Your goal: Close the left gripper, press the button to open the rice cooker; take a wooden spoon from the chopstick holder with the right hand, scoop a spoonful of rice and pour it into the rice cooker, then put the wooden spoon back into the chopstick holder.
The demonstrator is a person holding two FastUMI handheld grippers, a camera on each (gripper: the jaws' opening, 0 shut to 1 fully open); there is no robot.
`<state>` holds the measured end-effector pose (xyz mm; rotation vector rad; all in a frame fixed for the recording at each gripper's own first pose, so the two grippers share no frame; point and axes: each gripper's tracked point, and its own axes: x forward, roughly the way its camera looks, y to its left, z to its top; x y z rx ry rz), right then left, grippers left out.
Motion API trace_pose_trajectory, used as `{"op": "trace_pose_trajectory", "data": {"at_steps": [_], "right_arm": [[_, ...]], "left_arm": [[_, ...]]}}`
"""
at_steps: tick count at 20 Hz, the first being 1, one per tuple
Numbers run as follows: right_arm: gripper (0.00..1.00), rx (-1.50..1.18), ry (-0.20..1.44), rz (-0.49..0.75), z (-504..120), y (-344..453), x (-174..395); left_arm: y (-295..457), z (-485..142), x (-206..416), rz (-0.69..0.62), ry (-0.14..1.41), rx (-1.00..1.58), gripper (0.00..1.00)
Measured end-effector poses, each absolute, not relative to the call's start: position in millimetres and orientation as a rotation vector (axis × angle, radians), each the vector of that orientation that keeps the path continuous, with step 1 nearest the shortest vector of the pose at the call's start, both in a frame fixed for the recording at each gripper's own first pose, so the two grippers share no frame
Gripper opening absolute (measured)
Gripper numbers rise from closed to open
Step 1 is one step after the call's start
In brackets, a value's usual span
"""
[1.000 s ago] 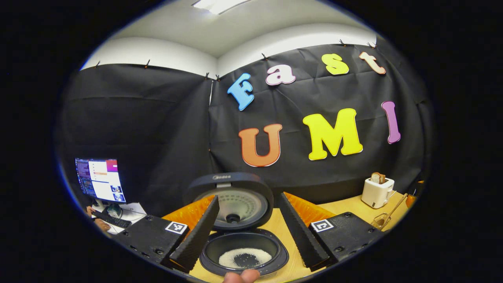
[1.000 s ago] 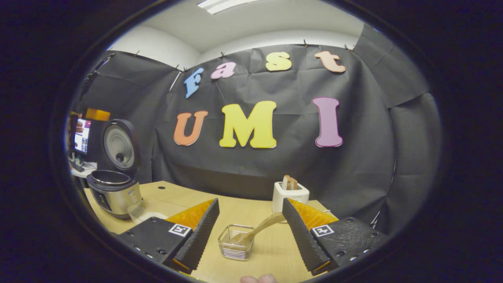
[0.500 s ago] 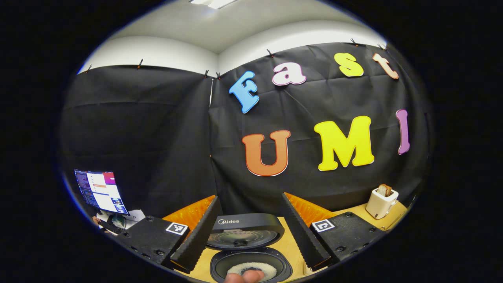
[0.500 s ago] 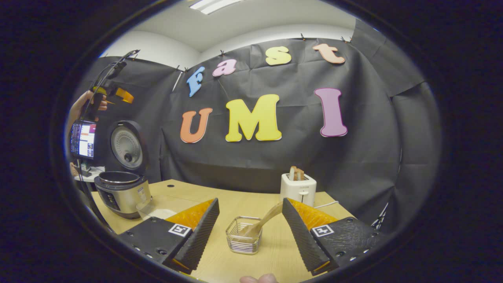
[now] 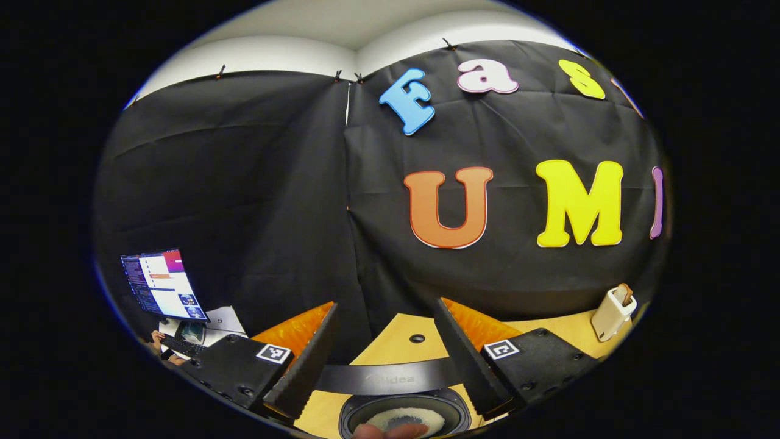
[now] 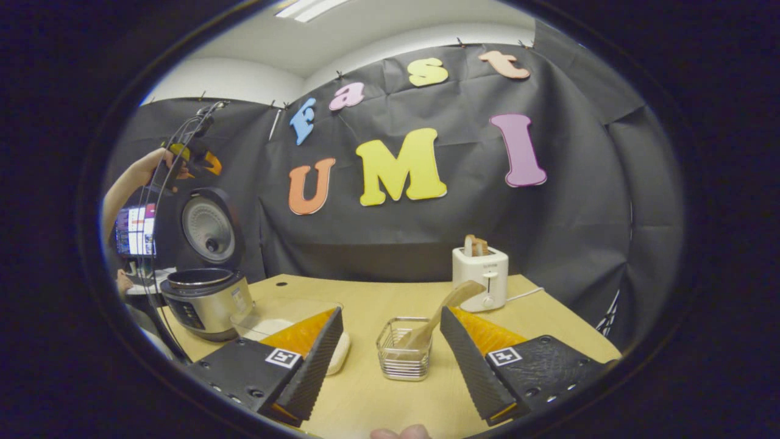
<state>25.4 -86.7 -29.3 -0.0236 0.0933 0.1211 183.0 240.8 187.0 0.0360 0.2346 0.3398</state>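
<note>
In the right gripper view the rice cooker point(image 6: 204, 299) stands at the table's left end with its lid point(image 6: 210, 228) swung up. A wooden spoon point(image 6: 440, 311) leans in the wire chopstick holder point(image 6: 404, 349), just ahead of my right gripper point(image 6: 391, 311), which is open and empty. A clear box of rice point(image 6: 286, 320) sits between cooker and holder. My left gripper point(image 5: 385, 305) is open and empty, looking down over the lid's edge point(image 5: 390, 379) and the rice in the pot point(image 5: 405, 419). A hand holds that left gripper point(image 6: 192, 160) high above the cooker.
A white toaster point(image 6: 481, 277) with bread stands behind the holder, also at the far right as toaster point(image 5: 612, 310). A lit monitor point(image 5: 161, 283) and keyboard sit on a side desk to the left. Bare wooden tabletop point(image 6: 365, 396) lies in front of the holder.
My left gripper has risen and tipped over the open cooker, so the lid now appears edge-on. The right gripper view has shifted slightly; the spoon stays in the holder.
</note>
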Motion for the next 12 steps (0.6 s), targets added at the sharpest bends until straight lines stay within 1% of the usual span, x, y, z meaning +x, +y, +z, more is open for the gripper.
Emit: {"op": "trace_pose_trajectory", "data": {"at_steps": [1,2,3,4,5,8,9,10,11,12], "right_arm": [[0.95,-0.024,0.101,0.121,-32.9,-86.0,25.9],[0.91,-0.021,0.108,0.12,-34.8,-85.3,25.7],[0.95,-0.016,0.114,0.122,-36.8,-84.1,25.2],[0.96,-0.008,0.117,0.125,-37.0,-82.7,24.5],[0.91,-0.004,0.114,0.127,-36.3,-81.7,23.1],[0.91,-0.017,0.086,0.116,-27.1,-83.8,18.0],[0.95,-0.024,0.074,0.107,-25.2,-85.5,15.6],[0.91,-0.034,0.071,0.094,-24.4,-88.3,14.9],[0.95,-0.041,0.067,0.087,-23.9,-88.3,13.2],[0.95,-0.045,0.064,0.086,-23.6,-87.2,11.9]], "left_arm": [[239.8,186.5,183.4,0.335,0.237,0.033,0.99],[237.3,186.2,183.3,0.325,0.236,0.033,0.99],[234.7,185.3,182.4,0.318,0.242,0.032,0.99],[233.0,183.0,181.4,0.312,0.249,0.032,0.99],[232.3,179.9,181.0,0.307,0.257,0.028,0.99],[231.7,166.2,176.8,0.307,0.298,0.018,0.99],[231.7,162.3,175.8,0.304,0.309,0.018,0.99],[227.7,157.2,174.9,0.297,0.32,0.012,0.99],[224.5,152.0,170.1,0.292,0.336,-0.002,0.99],[224.9,154.3,169.9,0.289,0.314,-0.004,0.99]]}}
